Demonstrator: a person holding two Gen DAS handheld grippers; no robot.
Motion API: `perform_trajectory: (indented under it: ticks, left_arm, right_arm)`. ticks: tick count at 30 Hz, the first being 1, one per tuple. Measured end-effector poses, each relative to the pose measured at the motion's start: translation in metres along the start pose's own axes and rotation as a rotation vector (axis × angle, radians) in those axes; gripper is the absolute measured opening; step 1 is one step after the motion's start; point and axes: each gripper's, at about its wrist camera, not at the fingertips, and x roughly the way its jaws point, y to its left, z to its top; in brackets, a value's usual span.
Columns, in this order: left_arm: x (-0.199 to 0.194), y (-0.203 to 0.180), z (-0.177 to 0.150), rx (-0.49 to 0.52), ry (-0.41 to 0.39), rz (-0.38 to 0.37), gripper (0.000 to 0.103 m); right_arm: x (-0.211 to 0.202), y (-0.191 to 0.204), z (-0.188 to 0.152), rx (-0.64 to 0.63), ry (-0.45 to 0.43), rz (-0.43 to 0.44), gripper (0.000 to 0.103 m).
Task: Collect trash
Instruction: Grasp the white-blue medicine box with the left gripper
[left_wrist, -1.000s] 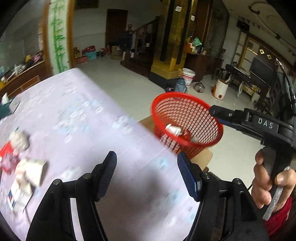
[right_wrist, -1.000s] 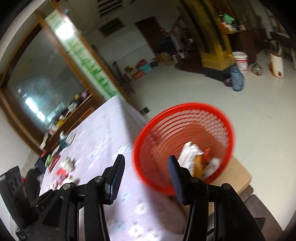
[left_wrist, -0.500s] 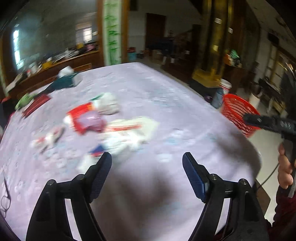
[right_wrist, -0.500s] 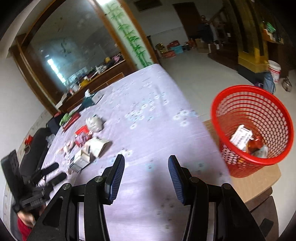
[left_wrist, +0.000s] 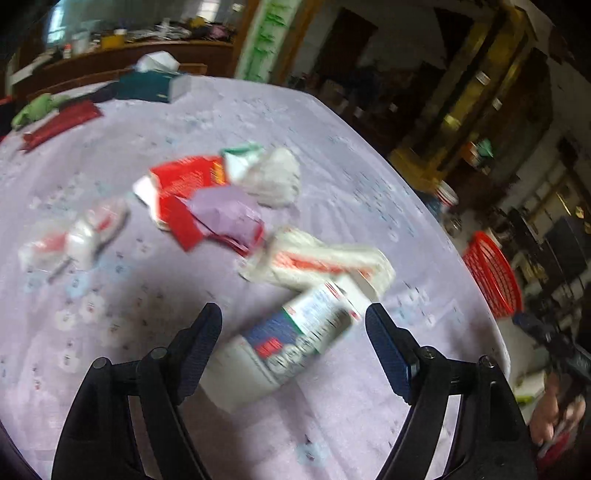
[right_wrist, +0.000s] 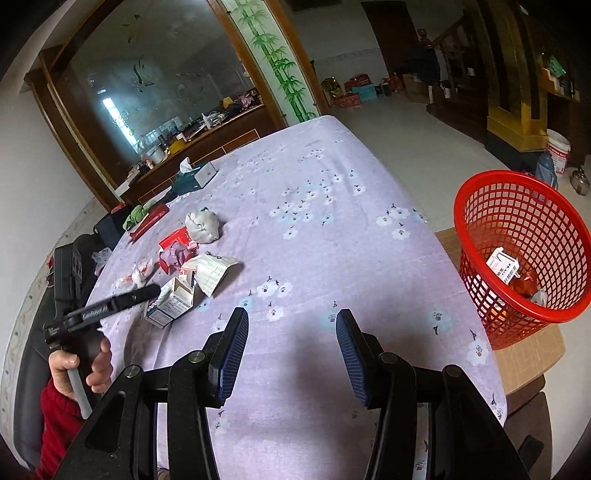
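Two claws wide, empty. Left claw (left_wrist: 293, 325) straddles white-blue printed carton (left_wrist: 295, 332) at counter (right_wrist: 325, 221) near-left; right claw (right_wrist: 291, 332) idle. Step: grasp. Next: close, carry to red mesh basket (right_wrist: 517, 251) far right.

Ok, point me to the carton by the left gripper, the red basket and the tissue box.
carton (left_wrist: 295, 332): left wrist view, printed side face.
red basket (right_wrist: 480, 192): right wrist view, far rim.
tissue box (right_wrist: 195, 179): right wrist view, teal side.

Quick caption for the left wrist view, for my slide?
Open left gripper closing in on a small carton among trash on the lilac tablecloth, red basket beyond.
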Motion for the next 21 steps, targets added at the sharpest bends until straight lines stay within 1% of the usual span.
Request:
perform_trajectory:
  ticks: [4, 5, 7, 8, 9, 11, 12, 13, 15, 17, 21]
  left_arm:
    - [0.002, -0.024, -0.019, 0.139, 0.035, 0.023, 0.078]
    - [0.004, -0.029, -0.024, 0.167, 0.043, 0.047, 0.078]
    - [0.008, -0.037, -0.030, 0.212, 0.039, 0.121, 0.078]
    - [0.010, -0.038, -0.030, 0.215, 0.031, 0.140, 0.072]
    - [0.012, -0.037, -0.029, 0.204, 0.024, 0.155, 0.069]
    - [0.020, -0.031, -0.025, 0.160, 0.037, 0.167, 0.051]
    - [0.023, -0.027, -0.023, 0.137, 0.038, 0.164, 0.050]
    - [0.024, -0.026, -0.023, 0.125, 0.037, 0.158, 0.045]
    - [0.026, -0.025, -0.024, 0.120, 0.039, 0.151, 0.042]
    - [0.023, -0.026, -0.030, 0.111, 0.028, 0.159, 0.036]
    - [0.004, -0.024, -0.044, 0.069, -0.005, 0.163, 0.036]
  right_arm:
    - [0.004, 0.000, 0.002, 0.005, 0.009, 0.000, 0.053]
    - [0.006, 0.001, 0.003, 0.004, 0.013, 0.005, 0.053]
    - [0.009, 0.006, 0.004, -0.005, 0.018, 0.012, 0.053]
    - [0.011, 0.009, 0.004, -0.013, 0.022, 0.018, 0.053]
    - [0.012, 0.013, 0.005, -0.019, 0.027, 0.026, 0.053]
    - [0.015, 0.020, 0.006, -0.031, 0.037, 0.041, 0.053]
    - [0.017, 0.023, 0.006, -0.038, 0.041, 0.046, 0.053]
    - [0.019, 0.026, 0.007, -0.048, 0.045, 0.050, 0.053]
    - [0.025, 0.033, 0.012, -0.074, 0.057, 0.056, 0.053]
    - [0.032, 0.039, 0.016, -0.089, 0.071, 0.055, 0.054]
    - [0.056, 0.057, 0.029, -0.137, 0.107, 0.061, 0.053]
